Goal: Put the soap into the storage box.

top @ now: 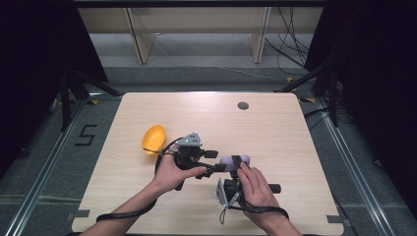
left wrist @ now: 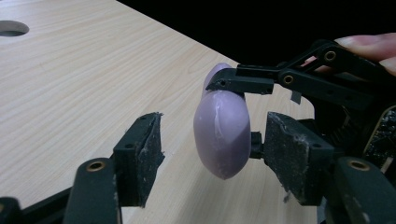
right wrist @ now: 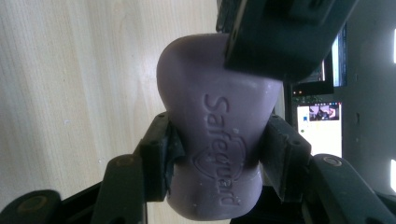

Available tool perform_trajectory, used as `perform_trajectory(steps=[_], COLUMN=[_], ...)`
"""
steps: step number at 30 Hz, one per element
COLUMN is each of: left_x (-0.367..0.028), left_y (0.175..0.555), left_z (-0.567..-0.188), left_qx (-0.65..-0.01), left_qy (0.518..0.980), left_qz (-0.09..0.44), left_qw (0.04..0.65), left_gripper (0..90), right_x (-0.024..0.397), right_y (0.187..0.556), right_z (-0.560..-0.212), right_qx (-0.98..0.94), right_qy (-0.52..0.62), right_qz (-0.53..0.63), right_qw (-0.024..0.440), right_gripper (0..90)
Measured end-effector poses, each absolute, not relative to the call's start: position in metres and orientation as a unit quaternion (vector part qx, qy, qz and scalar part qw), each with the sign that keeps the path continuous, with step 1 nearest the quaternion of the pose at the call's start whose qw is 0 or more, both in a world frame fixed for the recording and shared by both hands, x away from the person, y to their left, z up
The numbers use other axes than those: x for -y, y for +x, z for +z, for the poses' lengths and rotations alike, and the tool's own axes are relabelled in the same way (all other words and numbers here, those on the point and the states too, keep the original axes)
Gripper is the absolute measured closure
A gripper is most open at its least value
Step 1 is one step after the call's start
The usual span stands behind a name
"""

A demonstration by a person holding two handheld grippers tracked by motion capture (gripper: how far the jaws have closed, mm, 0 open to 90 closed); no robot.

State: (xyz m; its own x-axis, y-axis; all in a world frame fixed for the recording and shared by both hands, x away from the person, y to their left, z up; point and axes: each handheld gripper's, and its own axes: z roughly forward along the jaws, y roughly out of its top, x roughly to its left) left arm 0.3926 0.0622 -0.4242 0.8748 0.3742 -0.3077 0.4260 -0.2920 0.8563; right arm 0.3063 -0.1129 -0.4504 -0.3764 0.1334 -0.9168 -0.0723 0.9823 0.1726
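A purple soap bar (top: 227, 160) embossed "Safeguard" (right wrist: 210, 93) is held off the wooden table (top: 275, 137), right of centre near the front. My right gripper (top: 237, 165) reaches it from the near side and is shut on its narrow middle, pads pressing both sides (right wrist: 217, 154). My left gripper (top: 216, 161) comes in from the left. Its jaws straddle one end of the soap (left wrist: 222, 135) with a visible gap at the left pad (left wrist: 144, 149), so this gripper (left wrist: 212, 149) stands open. One left finger (right wrist: 275, 42) crosses the soap's far end.
An orange oval dish (top: 154, 139) lies on the table left of the left hand. A round cable hole (top: 243, 105) sits near the far edge. Black curtains and stands flank the table.
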Motion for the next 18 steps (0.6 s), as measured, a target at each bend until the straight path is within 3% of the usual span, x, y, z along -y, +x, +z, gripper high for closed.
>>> perform_trajectory(steps=[18], left_x=[-0.044], left_y=[0.398], left_z=[-0.438], left_qx=[-0.251], left_qy=[0.820], left_qz=[-0.060], left_qw=[0.511], left_gripper=[50.8], right_x=[0.110], right_y=[0.306], right_z=[-0.451], right_qx=[-0.828], right_qy=[-0.002], right_qz=[0.078], right_qw=[0.555], right_gripper=[50.4])
